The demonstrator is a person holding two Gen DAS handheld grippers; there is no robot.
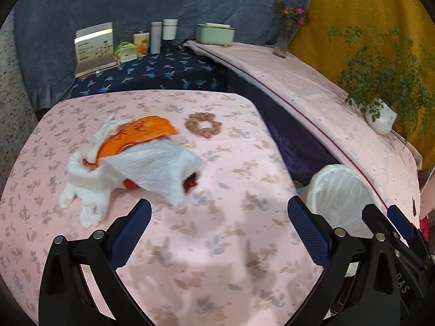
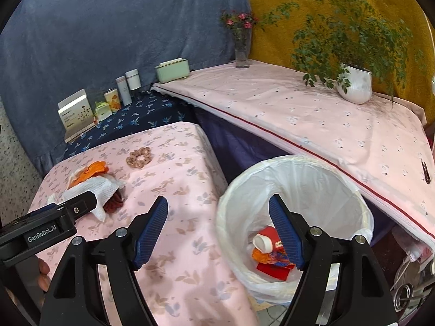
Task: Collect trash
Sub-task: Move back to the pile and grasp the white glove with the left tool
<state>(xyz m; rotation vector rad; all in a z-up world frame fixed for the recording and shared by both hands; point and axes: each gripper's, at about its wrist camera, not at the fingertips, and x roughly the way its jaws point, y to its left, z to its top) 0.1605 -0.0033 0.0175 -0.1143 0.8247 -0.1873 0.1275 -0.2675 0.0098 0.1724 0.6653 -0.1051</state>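
Desk (image 1: 231, 244) under pink floral cloth fills the lower half of both views; a second, paler desk (image 2: 312, 114) runs along the right, leaving a gap. Bin (image 2: 299, 179) with white liner stands in that gap, just beside the near desk's right edge, likely so trash can be carried a short way and dropped in. Trash pile (image 1: 141, 160), centre left of the left-wrist view: white paper towel over an orange wrapper and a dark red scrap, all lying on the cloth. Scrunchie (image 1: 203, 124) lies apart, upper right of the pile; probably not trash.

Left gripper (image 1: 217, 214): jaws spread, nothing between them, aimed just right of the pile. Right gripper (image 2: 217, 214): jaws spread and bare, straddling the bin's left rim.

Right-wrist view alone looks into the bin: red card, orange wrapper and a white cap already at the bottom. Left-wrist view shows only its rim, but gives the pile's layers more clearly.
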